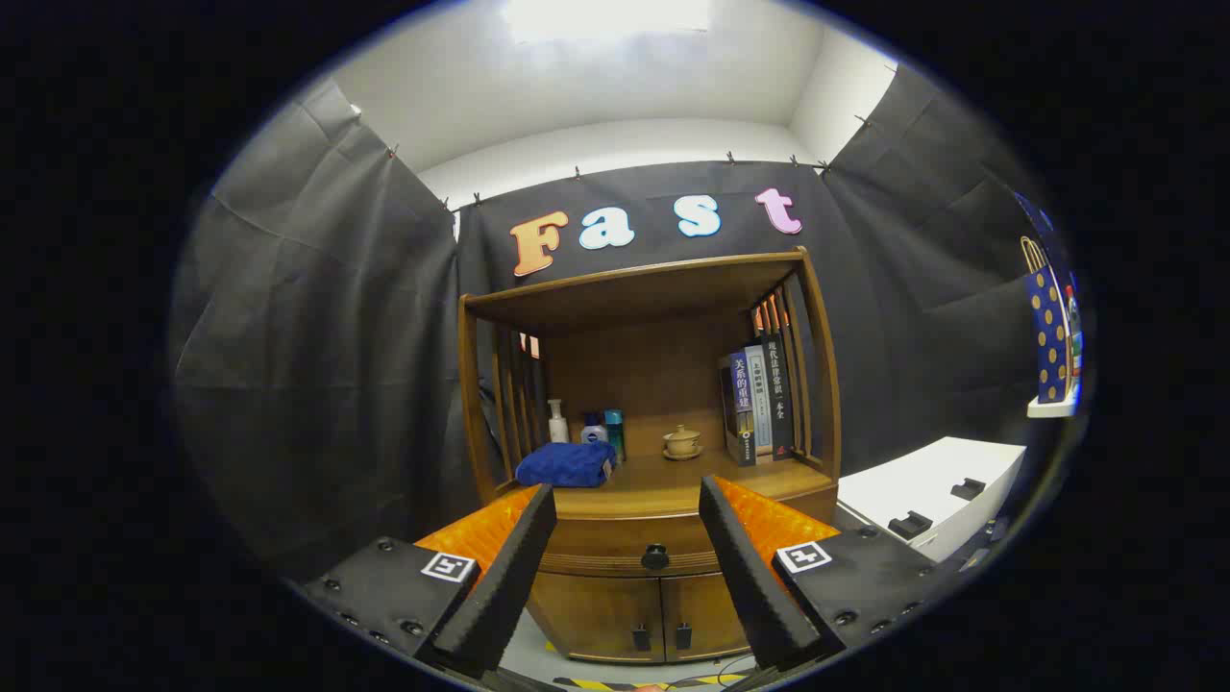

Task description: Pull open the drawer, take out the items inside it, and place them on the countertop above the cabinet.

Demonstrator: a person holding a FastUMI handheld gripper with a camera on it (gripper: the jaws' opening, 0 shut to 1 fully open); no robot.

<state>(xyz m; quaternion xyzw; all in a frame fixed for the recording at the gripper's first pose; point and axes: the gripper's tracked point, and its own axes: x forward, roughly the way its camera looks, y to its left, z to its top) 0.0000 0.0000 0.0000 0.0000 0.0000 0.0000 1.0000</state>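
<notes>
Wooden cabinet front fills the space between the gripper (pixel 627 505) fingers, which stand wide apart and hold nothing; the dark round drawer knob (pixel 655 556) sits between them and some way beyond, on the closed drawer (pixel 629 550) just under the countertop (pixel 663 483). The drawer is not yet pulled, so its contents are hidden. The step in hand looks to be the approach to the knob: the gripper would do well to go straight in with the knob centred between the fingers, close on it squarely, and pull level along the drawer's run so it does not bind. Below the drawer are two small cabinet doors (pixel 639 615) with dark handles, which should not be mistaken for the target. On the countertop a folded blue cloth (pixel 567 464) lies at the left front, with a white pump bottle (pixel 557 423) and two smaller bottles (pixel 605 432) behind it, a lidded tea bowl on a saucer (pixel 682 442) near the middle, and upright books (pixel 757 404) at the right. Bare wood at the front centre looks the best landing place. A white box (pixel 937 495) stands to the right of the cabinet, well apart.
</notes>
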